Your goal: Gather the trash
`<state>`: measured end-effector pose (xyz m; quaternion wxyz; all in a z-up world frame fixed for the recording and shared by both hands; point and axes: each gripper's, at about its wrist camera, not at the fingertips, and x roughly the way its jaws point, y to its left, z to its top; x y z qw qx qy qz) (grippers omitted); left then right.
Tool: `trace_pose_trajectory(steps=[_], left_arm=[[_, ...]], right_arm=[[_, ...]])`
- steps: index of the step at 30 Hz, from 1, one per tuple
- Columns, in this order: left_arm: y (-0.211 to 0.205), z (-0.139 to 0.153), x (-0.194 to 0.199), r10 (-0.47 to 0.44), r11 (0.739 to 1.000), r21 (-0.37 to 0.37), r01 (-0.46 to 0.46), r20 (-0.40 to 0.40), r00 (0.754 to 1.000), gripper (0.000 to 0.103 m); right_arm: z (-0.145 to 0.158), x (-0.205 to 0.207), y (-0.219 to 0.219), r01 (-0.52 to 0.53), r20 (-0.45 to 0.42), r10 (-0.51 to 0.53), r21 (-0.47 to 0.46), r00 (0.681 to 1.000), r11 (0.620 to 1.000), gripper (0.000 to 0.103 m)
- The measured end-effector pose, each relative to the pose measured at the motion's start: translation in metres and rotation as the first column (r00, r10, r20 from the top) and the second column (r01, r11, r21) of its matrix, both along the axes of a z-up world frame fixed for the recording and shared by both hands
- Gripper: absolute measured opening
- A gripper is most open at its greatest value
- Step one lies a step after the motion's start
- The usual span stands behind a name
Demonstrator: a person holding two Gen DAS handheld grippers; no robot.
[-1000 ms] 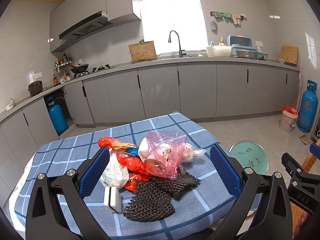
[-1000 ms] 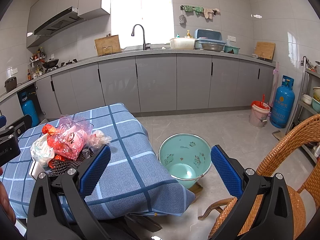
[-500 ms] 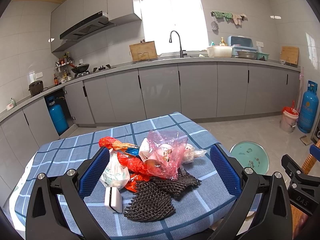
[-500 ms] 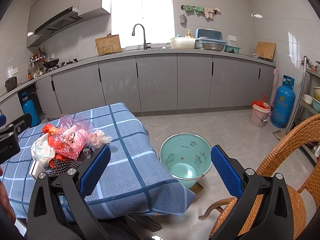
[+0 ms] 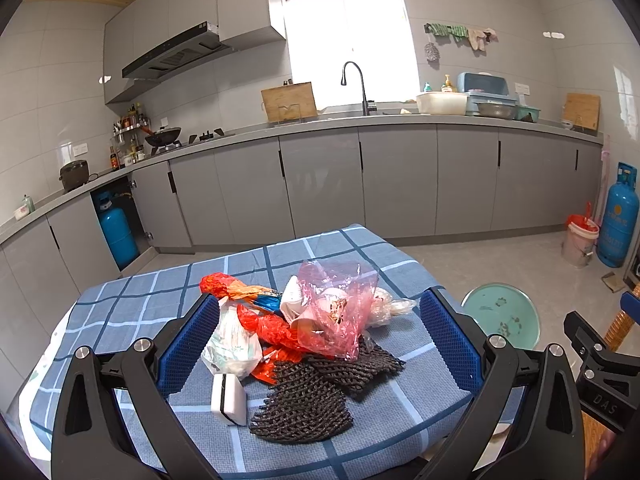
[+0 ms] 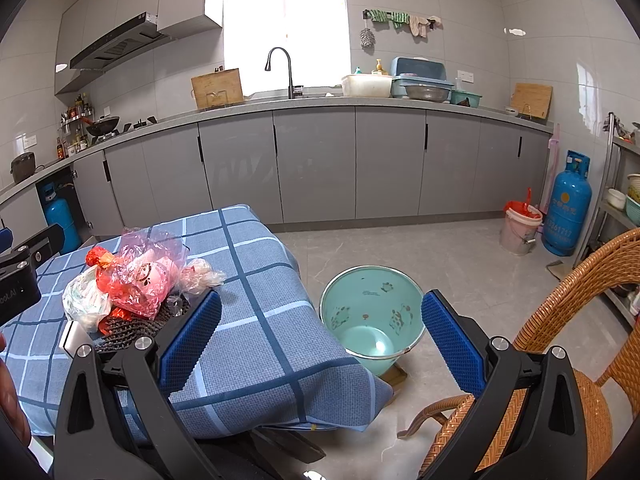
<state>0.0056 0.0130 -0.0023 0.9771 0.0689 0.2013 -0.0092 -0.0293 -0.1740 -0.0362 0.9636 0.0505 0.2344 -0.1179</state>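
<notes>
We note the trash pile (image 5: 304, 332) on the checked counter (image 5: 132, 304) dead ahead between the left gripper (image 5: 316, 344) fingers, spread and empty; the right gripper (image 6: 316, 336), likewise spread, faces the green bin (image 6: 372, 312) instead.

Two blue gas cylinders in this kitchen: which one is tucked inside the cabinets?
The cylinder at the left, standing in the open gap under the counter near the stove. The other cylinder stands out on the floor by the right wall, beside a bucket.
</notes>
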Motion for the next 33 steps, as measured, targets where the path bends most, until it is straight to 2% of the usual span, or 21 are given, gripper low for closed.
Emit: trace_pose_trajectory(steps=[33], left_arm=[[0.0031,-0.0033,0.001,0.007,1.0,0.006,-0.007,0.002,1.0,0.099]], right_arm=[[-0.0053,0.004,0.006,-0.015,-0.013,0.015,-0.002,1.0,1.0,0.098]])
